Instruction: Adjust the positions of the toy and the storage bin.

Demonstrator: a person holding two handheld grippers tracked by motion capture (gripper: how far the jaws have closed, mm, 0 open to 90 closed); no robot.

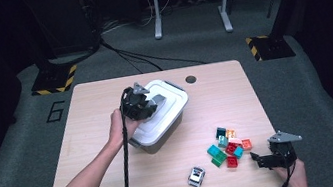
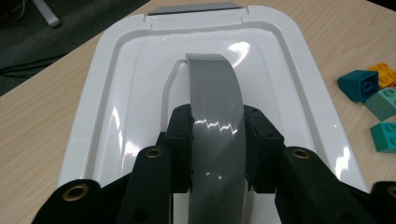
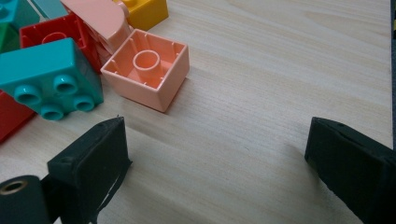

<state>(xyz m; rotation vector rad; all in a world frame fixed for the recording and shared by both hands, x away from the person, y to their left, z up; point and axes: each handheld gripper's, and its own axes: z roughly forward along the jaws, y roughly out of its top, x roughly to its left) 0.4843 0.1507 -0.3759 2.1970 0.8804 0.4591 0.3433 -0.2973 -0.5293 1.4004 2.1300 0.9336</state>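
Left gripper [image 2: 217, 154] fingers clamped on grey handle [image 2: 215, 116] of white-lidded box [image 1: 160, 117] mid-bench. Rigid, glossy, probably slippery plastic; likely light; best held at handle's centre. Right gripper [image 3: 219, 168] fingers apart.

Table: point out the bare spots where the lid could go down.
Free: the table left of the box, and the far right corner beyond the hole. Crowded: near right, with blocks, toy car and right gripper.

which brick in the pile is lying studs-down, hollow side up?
The peach square brick nearest the open right gripper: its hollow underside and centre tube face up, while the teal brick beside it shows studs.
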